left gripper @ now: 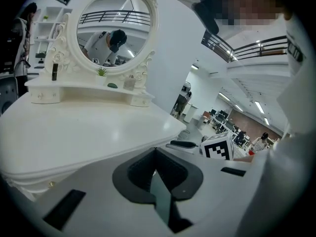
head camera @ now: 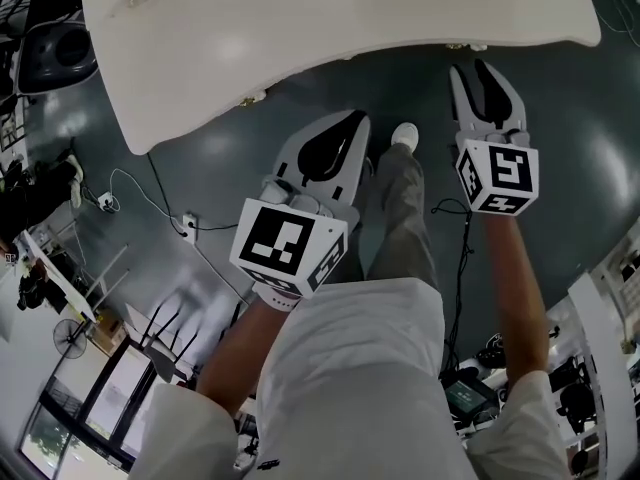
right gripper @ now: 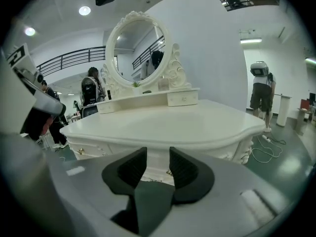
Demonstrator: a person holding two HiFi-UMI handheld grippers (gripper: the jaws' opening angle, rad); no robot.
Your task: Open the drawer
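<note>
A white dressing table point(head camera: 300, 28) with an oval mirror point(right gripper: 138, 46) stands in front of me. Under its top edge runs the drawer front point(right gripper: 153, 168), seen through the right gripper's gap with a small brass knob point(right gripper: 169, 172). Another brass knob point(right gripper: 80, 151) shows further left. My right gripper point(right gripper: 158, 158) is open, empty, and short of the drawer front. It hangs just below the table edge in the head view, right gripper point(head camera: 478, 73). My left gripper point(head camera: 340, 128) hangs beside the table edge, left gripper point(left gripper: 155, 152) with pads together and nothing between them.
Cables and a power strip point(head camera: 185, 226) lie on the dark floor at the left. My leg and white shoe point(head camera: 404, 135) are between the two grippers. A person point(right gripper: 259, 90) stands at the right behind the table. Small drawers point(right gripper: 183, 98) and bottles sit on the table's shelf.
</note>
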